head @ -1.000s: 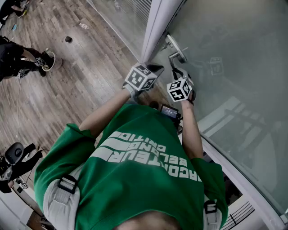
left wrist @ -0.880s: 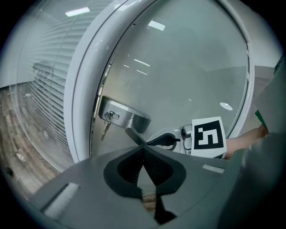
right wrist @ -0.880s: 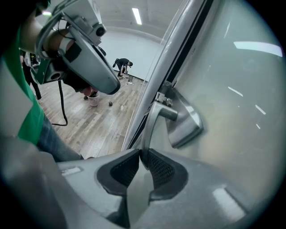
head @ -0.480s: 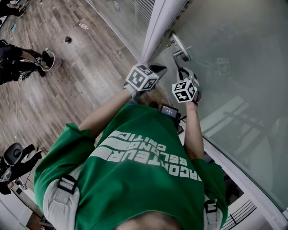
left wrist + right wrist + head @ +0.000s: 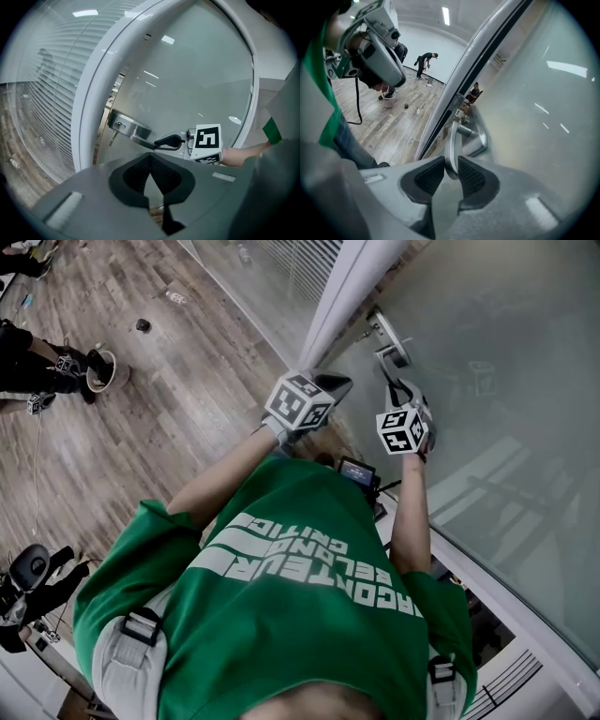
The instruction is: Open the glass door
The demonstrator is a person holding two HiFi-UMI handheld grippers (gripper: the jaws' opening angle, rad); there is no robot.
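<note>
The glass door (image 5: pixel 487 324) hangs from a white frame (image 5: pixel 352 296). Its metal lever handle (image 5: pixel 392 352) sits on an oval lock plate (image 5: pixel 123 125) with a key (image 5: pixel 114 136) in it. My right gripper (image 5: pixel 401 395) is shut on the lever (image 5: pixel 451 145), which stands between its two black pads (image 5: pixel 429 178). From the left gripper view, its black fingers (image 5: pixel 168 140) clamp the lever's end (image 5: pixel 140 139). My left gripper (image 5: pixel 333 383) hovers beside the frame, apart from the handle. Its pads (image 5: pixel 136 174) meet with nothing between them.
Wood floor (image 5: pixel 178 399) lies to the left, with people (image 5: pixel 33 362), a round bowl (image 5: pixel 98 367) and a small dark object (image 5: pixel 142 324) on it. Blinds (image 5: pixel 51 84) hang behind the fixed glass panel. Dark equipment (image 5: pixel 28 573) stands at the lower left.
The handle and my right gripper have moved right and slightly up in the head view as the door swings away. The left gripper has stayed almost where it was.
</note>
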